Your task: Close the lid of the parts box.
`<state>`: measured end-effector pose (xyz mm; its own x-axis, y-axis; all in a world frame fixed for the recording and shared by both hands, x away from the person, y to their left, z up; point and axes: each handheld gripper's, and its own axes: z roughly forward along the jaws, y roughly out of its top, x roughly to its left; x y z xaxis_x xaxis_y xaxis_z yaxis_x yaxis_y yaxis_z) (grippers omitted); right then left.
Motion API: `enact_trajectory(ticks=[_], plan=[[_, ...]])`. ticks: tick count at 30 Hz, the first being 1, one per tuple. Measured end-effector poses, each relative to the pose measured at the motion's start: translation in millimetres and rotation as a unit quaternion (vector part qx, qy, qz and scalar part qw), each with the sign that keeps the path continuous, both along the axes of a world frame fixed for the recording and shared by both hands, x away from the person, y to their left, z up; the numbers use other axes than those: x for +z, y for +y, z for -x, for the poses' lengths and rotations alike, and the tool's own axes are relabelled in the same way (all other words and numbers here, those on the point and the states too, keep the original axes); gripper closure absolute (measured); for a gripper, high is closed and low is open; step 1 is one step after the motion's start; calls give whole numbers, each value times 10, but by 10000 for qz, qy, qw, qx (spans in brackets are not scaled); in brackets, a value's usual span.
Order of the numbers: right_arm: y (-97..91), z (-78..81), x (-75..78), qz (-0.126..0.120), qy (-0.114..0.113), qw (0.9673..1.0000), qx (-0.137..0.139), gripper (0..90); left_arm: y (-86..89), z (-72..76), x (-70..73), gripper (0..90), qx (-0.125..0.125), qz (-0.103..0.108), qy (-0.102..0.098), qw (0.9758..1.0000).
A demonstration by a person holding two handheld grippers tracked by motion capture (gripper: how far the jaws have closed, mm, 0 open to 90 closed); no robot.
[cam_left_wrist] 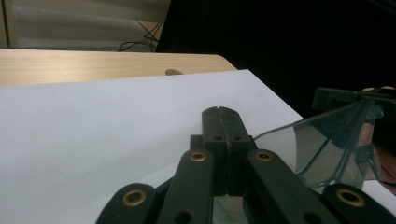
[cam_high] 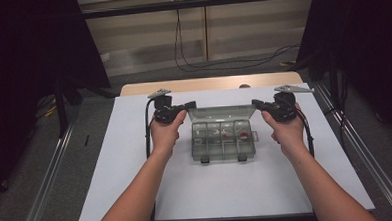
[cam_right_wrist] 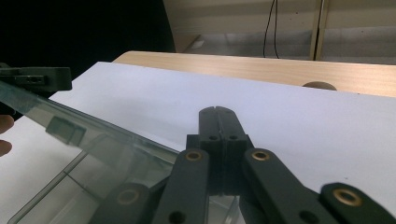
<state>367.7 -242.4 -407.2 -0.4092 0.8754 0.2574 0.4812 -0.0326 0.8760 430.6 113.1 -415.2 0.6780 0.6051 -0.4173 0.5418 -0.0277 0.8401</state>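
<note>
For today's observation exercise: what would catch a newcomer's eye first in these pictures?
First, the clear plastic compartment box at the middle of the white board, its lid raised at the far side, with small red and white bits in its compartments. Next, the two black claws flanking that lid: the left claw by its left corner and the right claw by its right corner, both shut.

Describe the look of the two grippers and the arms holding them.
Both the left gripper and the right gripper are black, with linked jaw arms fixed by brass-ringed rivets, a grey three-cornered plate on top and a trailing black cable. The forearms are bare, with no sleeves.
</note>
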Motion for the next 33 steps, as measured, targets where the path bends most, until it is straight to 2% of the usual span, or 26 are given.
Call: enact_trajectory(ticks=[1,8,11,20,25,30,32,33], plan=[[9,14,0,6,-12,10000,8,900,-2,19,-6,900,-18,40,10,10000],[61,118,-19,51,-140,9999,82,900,10,131,-17,900,-91,-26,-111,9999],[62,169,-42,-33,-184,9998,111,900,0,181,-14,900,-226,2,-105,9997],[3,355,-70,-91,-326,9994,103,900,-5,365,-10,900,-296,-1,-266,9992],[16,443,-69,14,-414,9991,134,900,11,457,-6,900,-299,-12,-378,9988],[52,525,-108,23,-462,9986,242,900,49,541,-5,900,-320,-7,-430,9986],[76,556,-127,101,-489,9984,269,900,63,577,-13,900,-349,-78,-453,9983],[89,572,-135,124,-496,9984,257,900,59,599,-22,900,-330,-46,-449,9984]])
